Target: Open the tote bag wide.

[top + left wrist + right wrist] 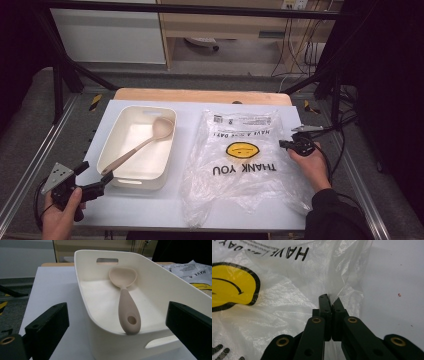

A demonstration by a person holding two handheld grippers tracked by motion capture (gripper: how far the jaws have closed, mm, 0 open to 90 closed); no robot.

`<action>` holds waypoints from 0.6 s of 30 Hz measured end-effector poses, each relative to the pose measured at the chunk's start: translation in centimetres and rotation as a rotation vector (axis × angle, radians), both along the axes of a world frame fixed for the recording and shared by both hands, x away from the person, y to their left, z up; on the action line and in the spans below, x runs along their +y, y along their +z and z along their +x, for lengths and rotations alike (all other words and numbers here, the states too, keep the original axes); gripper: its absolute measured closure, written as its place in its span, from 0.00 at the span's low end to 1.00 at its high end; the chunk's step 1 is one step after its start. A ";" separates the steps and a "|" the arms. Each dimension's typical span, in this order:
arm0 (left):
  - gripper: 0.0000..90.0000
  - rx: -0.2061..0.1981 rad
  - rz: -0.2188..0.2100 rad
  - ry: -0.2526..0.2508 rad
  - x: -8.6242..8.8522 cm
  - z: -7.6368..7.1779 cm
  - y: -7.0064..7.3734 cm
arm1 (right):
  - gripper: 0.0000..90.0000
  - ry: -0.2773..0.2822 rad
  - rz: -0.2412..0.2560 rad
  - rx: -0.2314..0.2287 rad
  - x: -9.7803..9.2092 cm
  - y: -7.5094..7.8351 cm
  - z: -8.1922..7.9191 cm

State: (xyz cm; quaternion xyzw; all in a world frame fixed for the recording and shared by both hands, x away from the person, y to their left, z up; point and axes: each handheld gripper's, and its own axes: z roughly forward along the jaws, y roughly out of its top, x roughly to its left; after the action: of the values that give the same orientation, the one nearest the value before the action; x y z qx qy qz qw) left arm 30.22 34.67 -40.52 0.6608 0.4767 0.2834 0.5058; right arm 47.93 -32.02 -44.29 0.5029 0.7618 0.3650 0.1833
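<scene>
Inside tub [116,131]: spoon [141,146], bowl far-right, handle near-left.

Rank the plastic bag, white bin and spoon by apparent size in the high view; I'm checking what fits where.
1. plastic bag
2. white bin
3. spoon, clearly smallest, lying inside the bin.

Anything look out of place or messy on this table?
Nothing spilled or damaged. The crumpled clear plastic bag lies wrinkled, print upside down from the high view. The beige silicone spoon rests slanted in the cream plastic bin.
</scene>
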 end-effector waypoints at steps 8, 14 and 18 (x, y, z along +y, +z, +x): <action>0.05 0.001 0.000 0.002 0.0 0.0 0.0 | 1.00 -0.135 0.018 -0.020 -0.8 0.2 0.8; 0.05 0.001 0.000 0.002 0.0 0.0 0.0 | 1.00 -0.263 0.056 -0.019 -2.2 0.1 1.4; 0.05 -0.001 0.001 0.003 0.1 0.0 0.0 | 1.00 -0.319 0.053 -0.012 -2.9 0.2 2.3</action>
State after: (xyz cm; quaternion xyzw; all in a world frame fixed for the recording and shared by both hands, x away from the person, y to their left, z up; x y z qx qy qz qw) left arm 30.19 34.72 -40.48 0.6601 0.4773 0.2847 0.5054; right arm 50.19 -34.95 -44.12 0.6199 0.6614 0.3541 0.2300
